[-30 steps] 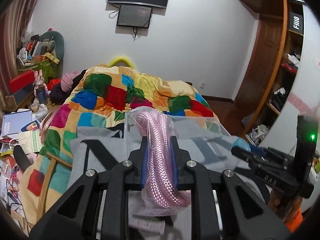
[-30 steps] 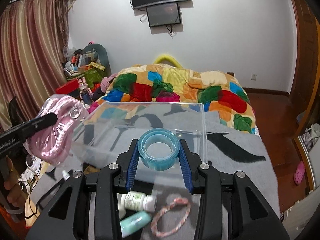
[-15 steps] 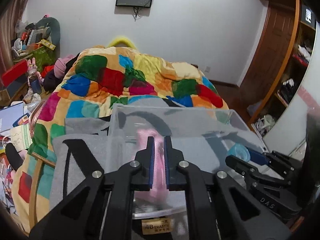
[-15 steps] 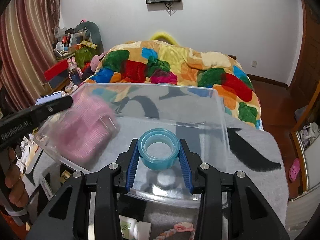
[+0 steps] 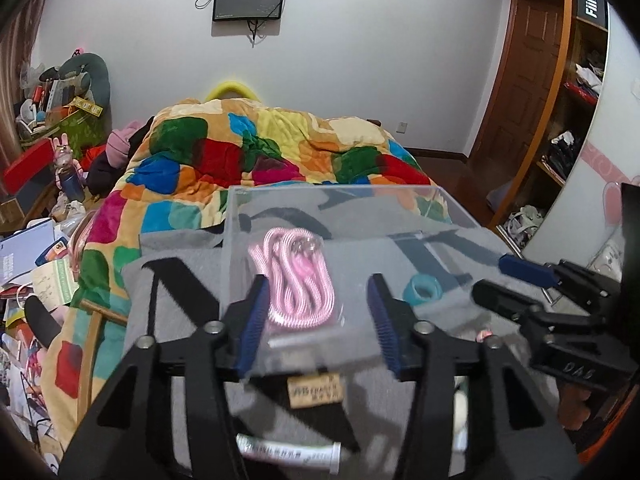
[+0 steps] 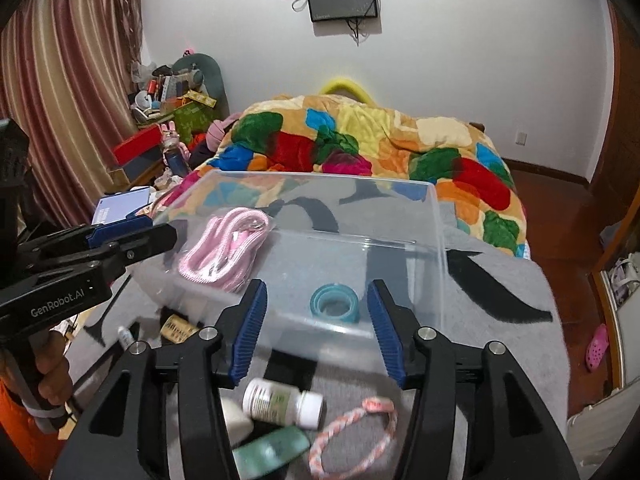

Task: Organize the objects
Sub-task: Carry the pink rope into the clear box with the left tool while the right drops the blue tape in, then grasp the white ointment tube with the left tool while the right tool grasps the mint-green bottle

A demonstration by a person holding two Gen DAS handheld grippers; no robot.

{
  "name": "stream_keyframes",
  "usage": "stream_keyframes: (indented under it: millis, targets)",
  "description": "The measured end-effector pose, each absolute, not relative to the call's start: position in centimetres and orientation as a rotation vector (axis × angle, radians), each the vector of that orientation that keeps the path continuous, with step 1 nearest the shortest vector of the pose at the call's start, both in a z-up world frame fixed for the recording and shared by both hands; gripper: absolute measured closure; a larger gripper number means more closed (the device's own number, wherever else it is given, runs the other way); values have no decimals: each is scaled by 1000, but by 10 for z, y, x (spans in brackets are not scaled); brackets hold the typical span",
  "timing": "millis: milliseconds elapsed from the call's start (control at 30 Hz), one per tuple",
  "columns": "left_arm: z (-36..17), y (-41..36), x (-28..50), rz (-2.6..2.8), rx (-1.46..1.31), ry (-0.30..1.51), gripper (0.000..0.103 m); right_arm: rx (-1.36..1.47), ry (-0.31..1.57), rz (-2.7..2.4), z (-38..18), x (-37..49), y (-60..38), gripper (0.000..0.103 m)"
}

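Note:
A clear plastic box (image 5: 240, 240) (image 6: 438, 240) stands on a grey cloth. Inside it lie a bagged pink braided cable (image 5: 296, 276) (image 6: 224, 252) at the left and a teal tape roll (image 5: 422, 290) (image 6: 335, 303) at the right. My left gripper (image 5: 318, 326) is open and empty over the box's near edge, above the cable. My right gripper (image 6: 318, 328) is open and empty over the near edge, above the tape roll. Each gripper shows in the other's view, the left (image 6: 132, 236) and the right (image 5: 508, 284).
On the cloth before the box lie a white pill bottle (image 6: 282, 402), a teal tube (image 6: 272, 454), a pink braided bracelet (image 6: 352, 436), a white tube (image 5: 288, 454) and a small brown label (image 5: 316, 390). A patchwork quilt (image 6: 360, 148) covers the bed behind.
Both grippers opened. The pink cable dropped from my left gripper into the box and the tape roll dropped from my right gripper into the box. Both grippers drew back a little.

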State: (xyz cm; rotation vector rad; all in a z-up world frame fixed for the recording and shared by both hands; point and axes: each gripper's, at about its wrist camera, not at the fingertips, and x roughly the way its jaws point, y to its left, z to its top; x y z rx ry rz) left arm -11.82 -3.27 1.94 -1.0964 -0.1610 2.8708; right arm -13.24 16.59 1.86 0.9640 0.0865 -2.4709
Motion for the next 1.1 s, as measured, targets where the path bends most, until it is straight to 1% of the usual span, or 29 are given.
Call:
stream_keyframes:
  millis: [133,233,333,467,600,700,900,1067,1100]
  targets:
    - [14,-37,-103,2866,-1135,-111,37,924,122,-2494,20,-110,171,45]
    - [2,-41,-94,2851,-1199,-88,33,929,137,-2495,14,-96,173,43]
    - [-13,-43,-85,2845,-1268,-57,32,965,144,-2482,1,-84,174,43]
    - [-34,-45,-75,2849,-1343,-26,32,1054,83,-2434,-22,-72,178,43]
    - [-51,-52,-63,2867,-1396,-5,32,1103,61,-2407,-40,-63,174,43]
    - [-51,-59,-48,2889,-1376,-16,29,1126,61,-2406,-47,-62,173,43]
    - [-53,-73,-29,2879,-1392,-85,29,1122,56,-2440,-49,-54,181,43]
    - [-53,-68,-35,2859,-1370,-106,29,1118,31,-2440,-43,-42,185,48]
    - [-53,-65,-37,2855,-1366,-106,31,1118,31,-2435,-42,-41,183,51]
